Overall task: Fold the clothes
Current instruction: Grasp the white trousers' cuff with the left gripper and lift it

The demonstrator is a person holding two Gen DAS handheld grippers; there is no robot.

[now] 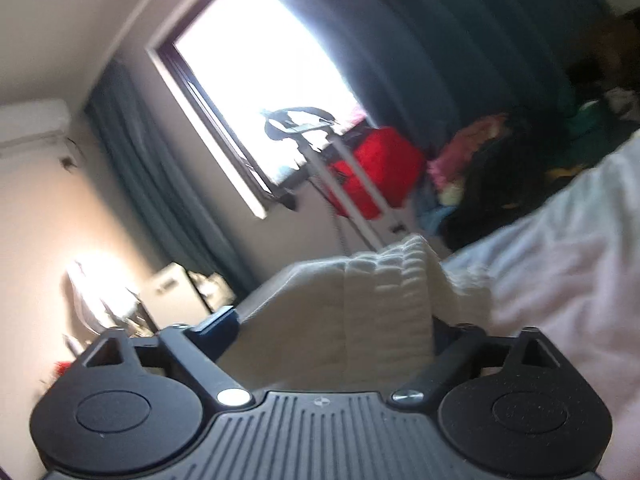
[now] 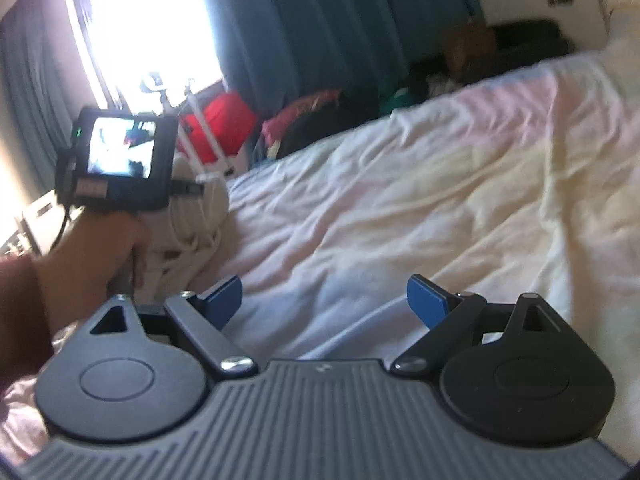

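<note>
Room: bedroom, bright window (image 1: 256, 80), teal curtains; rumpled pale bed (image 2: 400, 200).
Garment: cream knit sweater (image 1: 360, 312) heaped at the bed's edge; directly ahead of the left gripper (image 1: 336, 324), between its wide jaws; whether gripped, cannot tell.
Right gripper (image 2: 324, 304): spread wide, empty, over bare sheet; farther off.

Cloth and matt plastic on a rumpled bed

The cream ribbed knit garment (image 1: 384, 300) looks thick, soft and coarsely textured; the pale pink-white cotton bed sheet (image 2: 400, 208) is thin, matt and creased. The black plastic left claw (image 1: 332, 324) has a grainy matt body with ribbed grooves and shiny metal screws; the right claw (image 2: 324, 300) matches it, with smooth blue pads (image 2: 426, 304). The teal curtains (image 2: 320, 32) are heavy, dull pleated cloth.
</note>
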